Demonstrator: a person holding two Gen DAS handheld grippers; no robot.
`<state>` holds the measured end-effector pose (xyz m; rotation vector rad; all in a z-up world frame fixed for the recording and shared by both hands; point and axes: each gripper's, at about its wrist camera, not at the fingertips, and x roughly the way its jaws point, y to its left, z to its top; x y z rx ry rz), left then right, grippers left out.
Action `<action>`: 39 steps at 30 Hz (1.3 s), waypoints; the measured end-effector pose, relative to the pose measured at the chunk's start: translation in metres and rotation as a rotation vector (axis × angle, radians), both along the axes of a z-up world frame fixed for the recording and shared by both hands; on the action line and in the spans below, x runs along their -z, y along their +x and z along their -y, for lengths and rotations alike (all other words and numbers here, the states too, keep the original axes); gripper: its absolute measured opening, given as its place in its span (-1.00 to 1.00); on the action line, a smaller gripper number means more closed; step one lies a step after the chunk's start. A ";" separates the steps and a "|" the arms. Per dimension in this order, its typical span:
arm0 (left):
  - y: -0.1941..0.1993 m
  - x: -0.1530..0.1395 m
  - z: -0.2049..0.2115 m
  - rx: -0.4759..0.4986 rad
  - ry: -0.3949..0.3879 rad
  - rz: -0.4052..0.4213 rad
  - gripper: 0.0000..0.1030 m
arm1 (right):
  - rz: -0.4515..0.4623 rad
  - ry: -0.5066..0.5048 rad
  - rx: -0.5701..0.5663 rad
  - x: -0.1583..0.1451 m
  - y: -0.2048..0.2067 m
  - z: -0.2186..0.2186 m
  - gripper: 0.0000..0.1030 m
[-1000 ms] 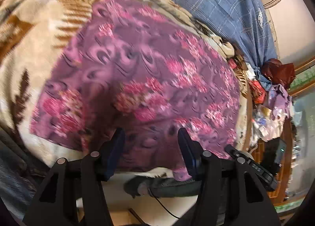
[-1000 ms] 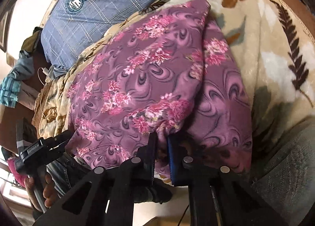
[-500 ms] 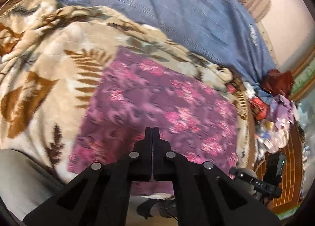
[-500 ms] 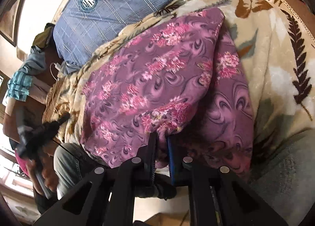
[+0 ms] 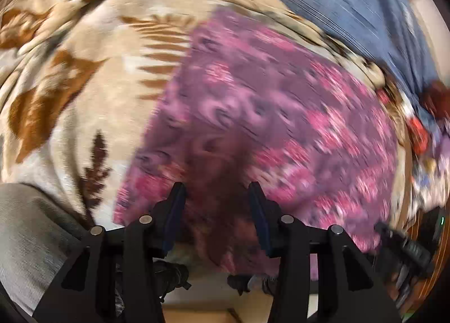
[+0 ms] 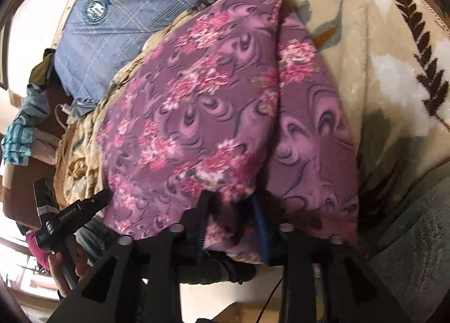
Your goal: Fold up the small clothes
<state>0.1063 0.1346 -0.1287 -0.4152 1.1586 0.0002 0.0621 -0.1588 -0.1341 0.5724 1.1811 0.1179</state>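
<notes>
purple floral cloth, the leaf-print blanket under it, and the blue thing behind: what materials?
Purple floral cloth: looks like thin printed woven fabric, matte; it drapes and folds softly. Leaf-print blanket: likely plush fleece, with a fuzzy nap and soft sheen. Blue checked cushion: seems plain woven cotton-type cloth, with visible grid lines and a stitched or printed crest. Fibre content cannot be told.

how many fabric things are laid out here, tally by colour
purple floral: 1, the garment
beige leaf-print: 1, the blanket under it
blue plaid: 1, the pillow behind
total: 3
The left gripper and the right gripper are both open at the garment's near edge.
</notes>
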 end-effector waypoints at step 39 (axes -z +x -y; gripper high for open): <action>-0.027 -0.064 0.170 0.509 -0.038 0.229 0.16 | 0.226 0.016 0.127 -0.066 0.009 0.068 0.20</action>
